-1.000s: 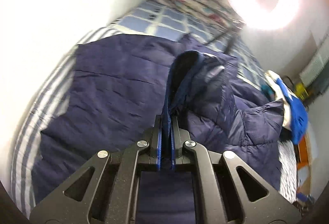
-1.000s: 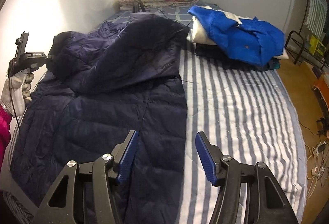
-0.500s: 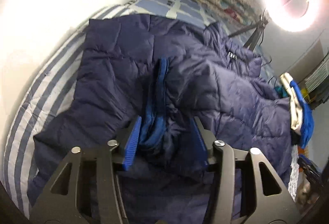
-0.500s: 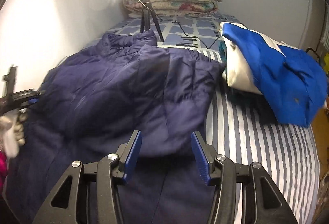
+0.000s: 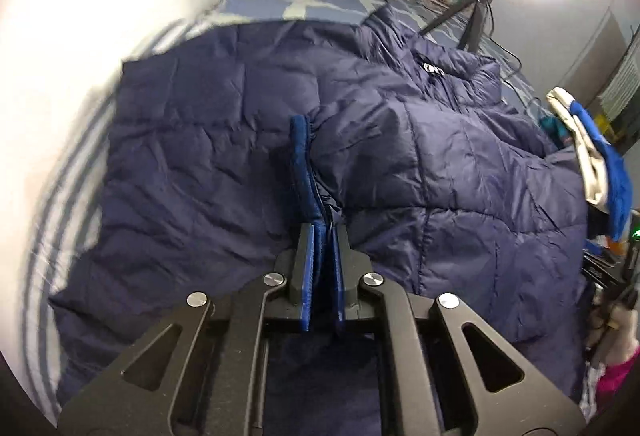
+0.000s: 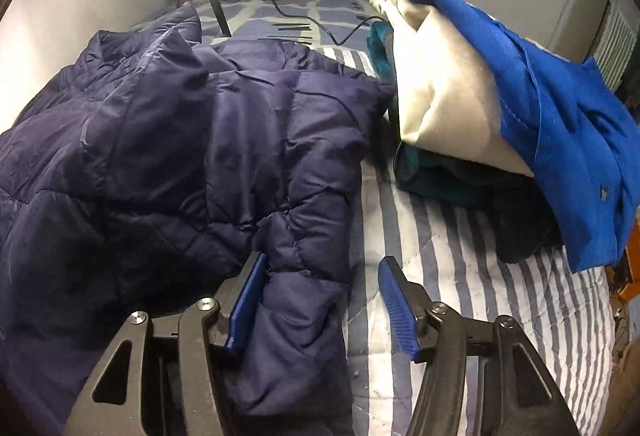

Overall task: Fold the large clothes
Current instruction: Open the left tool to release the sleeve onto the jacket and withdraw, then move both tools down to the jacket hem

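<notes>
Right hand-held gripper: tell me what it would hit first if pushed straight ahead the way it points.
Probably the navy puffer jacket: its edge already lies between the open fingers of the right hand-held gripper. Past that edge comes striped bedding, then the pile of blue and cream clothes. Depth is uncertain.

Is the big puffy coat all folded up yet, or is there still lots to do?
Not yet. Done: one side of the navy puffer jacket is already flapped over its middle on the striped bed. In hand: the left gripper is pinched shut on the jacket's blue-lined edge, and the open right gripper sits around the jacket's edge without squeezing. Left: the jacket lies wide and rumpled, so more folds remain.
</notes>
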A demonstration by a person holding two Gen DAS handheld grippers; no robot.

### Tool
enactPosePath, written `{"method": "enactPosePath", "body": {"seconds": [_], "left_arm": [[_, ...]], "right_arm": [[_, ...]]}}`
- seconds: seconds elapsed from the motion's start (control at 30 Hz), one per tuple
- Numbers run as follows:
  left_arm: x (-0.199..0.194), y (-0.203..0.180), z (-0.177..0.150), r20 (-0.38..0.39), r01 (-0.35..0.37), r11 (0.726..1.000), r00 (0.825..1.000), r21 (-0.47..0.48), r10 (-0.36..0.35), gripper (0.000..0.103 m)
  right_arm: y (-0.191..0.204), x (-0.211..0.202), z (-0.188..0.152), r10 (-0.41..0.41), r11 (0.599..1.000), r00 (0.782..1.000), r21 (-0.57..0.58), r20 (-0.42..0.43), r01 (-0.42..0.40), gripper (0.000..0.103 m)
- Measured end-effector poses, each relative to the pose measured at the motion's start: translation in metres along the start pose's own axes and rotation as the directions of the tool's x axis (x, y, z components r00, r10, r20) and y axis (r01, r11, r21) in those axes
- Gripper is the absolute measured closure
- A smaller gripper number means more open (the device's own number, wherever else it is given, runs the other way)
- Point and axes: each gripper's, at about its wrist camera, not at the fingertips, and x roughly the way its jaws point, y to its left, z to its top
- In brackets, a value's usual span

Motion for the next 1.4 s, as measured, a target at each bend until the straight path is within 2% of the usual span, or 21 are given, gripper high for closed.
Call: {"method": "enactPosePath", "body": {"seconds": [0.07,0.17,0.2,0.37,0.5,0.63,0.73,0.77,0.8,0.9,1.1,1.27,1.4], "left_arm": [[-0.004,0.008,0.004,0.032,-0.048,0.999,0.998,-0.027,0.048,0.097],[-0.002,0.027,0.007,0.036,-0.113,0.99,0.993,-0.09,0.116,0.097],[-0.002,0.032,0.006,0.038,-0.113,0.988,0.992,-0.11,0.118,0.097],[-0.001,0.027,0.005,0.061,-0.131,0.991,0.989,-0.034,0.133,0.097],[0.006,0.022,0.016,0.068,-0.157,0.988,0.985,-0.003,0.157,0.097],[0.023,0.019,0.02,0.052,-0.217,0.976,0.975,0.031,0.215,0.096],[0.033,0.009,0.024,0.034,-0.274,0.958,0.962,0.087,0.272,0.095],[0.033,0.007,0.025,0.029,-0.287,0.954,0.958,0.09,0.286,0.089],[0.031,0.006,0.026,0.026,-0.297,0.951,0.955,0.084,0.296,0.078],[0.007,0.011,0.026,0.049,-0.274,0.962,0.961,0.014,0.273,0.057],[-0.067,0.026,0.01,0.1,-0.155,0.987,0.982,-0.037,0.158,0.056],[-0.127,0.03,-0.019,0.097,-0.082,0.997,0.992,-0.008,0.083,0.054],[-0.18,0.04,-0.057,0.106,-0.05,0.999,0.993,0.002,0.05,0.042]], "right_arm": [[0.004,-0.008,0.002,0.0,0.999,1.0,-0.033,0.008,0.001,0.05],[0.007,-0.012,-0.001,0.009,0.997,1.0,-0.076,0.003,-0.009,0.05],[0.007,-0.011,-0.001,0.022,0.997,1.0,-0.076,-0.008,-0.022,0.05],[-0.002,-0.014,-0.003,0.069,0.997,0.998,-0.019,-0.013,-0.069,0.05],[-0.008,-0.035,-0.016,0.131,0.991,0.991,-0.002,0.026,-0.131,0.05],[-0.014,-0.055,-0.04,0.172,0.985,0.984,0.008,0.038,-0.172,0.05],[-0.015,-0.052,-0.05,0.173,0.985,0.985,-0.004,0.012,-0.173,0.05],[-0.014,-0.046,-0.05,0.155,0.988,0.988,-0.015,-0.003,-0.155,0.049],[-0.013,-0.042,-0.053,0.14,0.99,0.99,-0.018,-0.012,-0.14,0.048],[-0.013,-0.041,-0.054,0.118,0.993,0.993,0.002,-0.015,-0.118,0.048],[-0.024,-0.082,-0.06,0.166,0.986,0.985,0.019,0.041,-0.167,0.049],[-0.042,-0.136,-0.082,0.185,0.982,0.978,0.024,0.098,-0.188,0.049],[-0.057,-0.181,-0.104,0.218,0.974,0.967,0.039,0.131,-0.225,0.049]]}}
